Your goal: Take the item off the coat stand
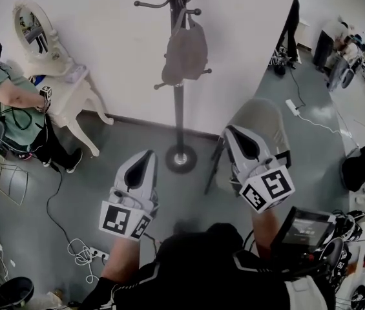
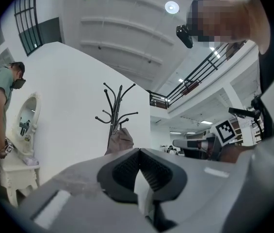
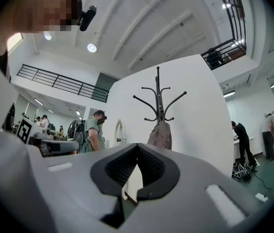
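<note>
Left gripper (image 1: 147,155) and right gripper (image 1: 229,132): both clenched, pads meeting and nothing between them, held nearly level and side by side, facing the coat stand (image 1: 179,102). Task item: a grey, soft bag (image 1: 185,51) hanging by its strap from a hook high on the pole, its body slack against the pole and well apart from both grippers. The stand's base (image 1: 181,159) rests on the floor (image 1: 104,173) near the foot of the white wall (image 1: 104,44), and in the head view lies between the two grippers.

Judged step: approach, with no contact made yet. Closed jaws suit carrying the grippers forward, but they would need to part before either could take the strap or the bag's body. Because the strap loops over an upturned hook, the bag probably has to be lifted clear rather than pulled straight off, or the slender stand may tip.

At the floor's left edge a person (image 1: 1,89) stands by a white table (image 1: 72,95) with an oval mirror (image 1: 32,26), clear of the work.
</note>
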`<action>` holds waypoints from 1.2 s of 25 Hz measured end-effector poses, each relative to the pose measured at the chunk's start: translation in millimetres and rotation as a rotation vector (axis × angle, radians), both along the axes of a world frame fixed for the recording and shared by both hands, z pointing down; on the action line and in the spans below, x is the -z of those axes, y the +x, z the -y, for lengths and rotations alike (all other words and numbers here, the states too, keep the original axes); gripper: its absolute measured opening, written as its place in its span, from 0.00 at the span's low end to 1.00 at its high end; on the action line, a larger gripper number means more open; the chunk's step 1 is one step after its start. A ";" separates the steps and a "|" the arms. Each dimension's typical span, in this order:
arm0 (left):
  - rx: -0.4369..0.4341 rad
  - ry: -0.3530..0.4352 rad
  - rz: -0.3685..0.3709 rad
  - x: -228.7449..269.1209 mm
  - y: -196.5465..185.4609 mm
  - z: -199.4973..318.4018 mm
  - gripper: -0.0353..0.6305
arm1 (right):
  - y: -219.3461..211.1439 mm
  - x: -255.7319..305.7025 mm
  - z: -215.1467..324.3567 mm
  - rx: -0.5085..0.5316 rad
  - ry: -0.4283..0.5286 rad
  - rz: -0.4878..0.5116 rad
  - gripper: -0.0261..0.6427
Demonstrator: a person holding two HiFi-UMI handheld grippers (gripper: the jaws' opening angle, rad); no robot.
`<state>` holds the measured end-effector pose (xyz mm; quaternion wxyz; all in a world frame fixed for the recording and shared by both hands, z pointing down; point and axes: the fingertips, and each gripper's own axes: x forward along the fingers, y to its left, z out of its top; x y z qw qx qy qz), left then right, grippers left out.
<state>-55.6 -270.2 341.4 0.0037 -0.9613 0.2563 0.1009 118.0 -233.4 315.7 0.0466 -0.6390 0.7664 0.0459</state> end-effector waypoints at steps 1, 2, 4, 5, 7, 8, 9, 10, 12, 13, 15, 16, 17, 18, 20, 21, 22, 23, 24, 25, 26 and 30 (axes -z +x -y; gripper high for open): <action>-0.002 -0.004 0.005 -1.6 -0.3 2.6 0.04 | 1.8 1.1 2.0 -0.010 0.002 0.004 0.05; -0.003 -0.006 0.011 -2.8 0.1 5.3 0.04 | 4.3 2.3 4.4 -0.019 0.004 0.009 0.05; -0.005 -0.006 0.020 -4.0 2.7 10.5 0.04 | 10.3 3.9 9.9 -0.028 0.008 0.014 0.05; -0.004 -0.007 0.021 -4.4 4.4 13.4 0.04 | 13.6 4.0 13.1 -0.031 0.010 0.015 0.05; 0.004 -0.012 0.017 -4.9 8.2 20.9 0.04 | 19.8 3.9 21.2 -0.029 0.014 0.022 0.05; 0.011 -0.013 0.017 -5.2 10.5 25.2 0.04 | 22.8 3.8 26.2 -0.025 0.016 0.026 0.05; 0.016 -0.013 0.018 -5.4 13.2 29.5 0.04 | 26.1 3.8 31.6 -0.023 0.018 0.028 0.05; 0.022 -0.013 0.021 -5.5 16.1 33.8 0.04 | 30.0 3.9 37.3 -0.022 0.021 0.029 0.05; 0.038 -0.012 0.029 -4.7 21.6 42.6 0.04 | 38.5 5.7 49.2 -0.019 0.032 0.033 0.05; 0.046 -0.011 0.032 -3.4 24.3 46.8 0.04 | 42.5 7.7 55.2 -0.014 0.039 0.036 0.06; 0.063 -0.004 0.036 1.0 29.6 54.2 0.04 | 49.4 13.0 67.1 0.001 0.051 0.038 0.19; 0.070 -0.001 0.036 3.7 32.4 57.6 0.04 | 52.5 15.6 72.7 0.008 0.054 0.038 0.21; 0.077 0.001 0.037 6.2 35.2 60.8 0.04 | 55.5 18.0 78.0 0.015 0.057 0.038 0.22; 0.083 0.002 0.038 8.2 37.8 63.7 0.04 | 58.1 19.9 82.9 0.022 0.060 0.038 0.24; 0.094 0.005 0.038 10.6 41.5 68.2 0.04 | 61.9 22.2 92.2 0.039 0.065 0.042 0.27; 0.100 0.006 0.038 10.9 42.4 70.0 0.04 | 63.4 22.6 96.6 0.046 0.067 0.046 0.30; 0.107 0.006 0.039 10.7 43.0 72.0 0.04 | 64.9 22.7 101.3 0.053 0.069 0.050 0.31; 0.116 0.005 0.040 10.3 43.7 74.7 0.04 | 66.8 22.6 106.9 0.059 0.069 0.051 0.32; 0.126 0.004 0.042 10.1 44.6 78.2 0.04 | 68.8 22.8 113.6 0.064 0.067 0.050 0.33; 0.136 0.003 0.045 10.2 45.5 82.3 0.04 | 70.9 23.2 121.2 0.070 0.064 0.049 0.36; 0.147 0.001 0.048 10.5 46.0 86.2 0.04 | 72.9 23.7 129.0 0.075 0.061 0.049 0.38; 0.186 -0.003 0.054 10.7 43.8 95.9 0.04 | 78.0 22.5 156.9 0.093 0.054 0.070 0.41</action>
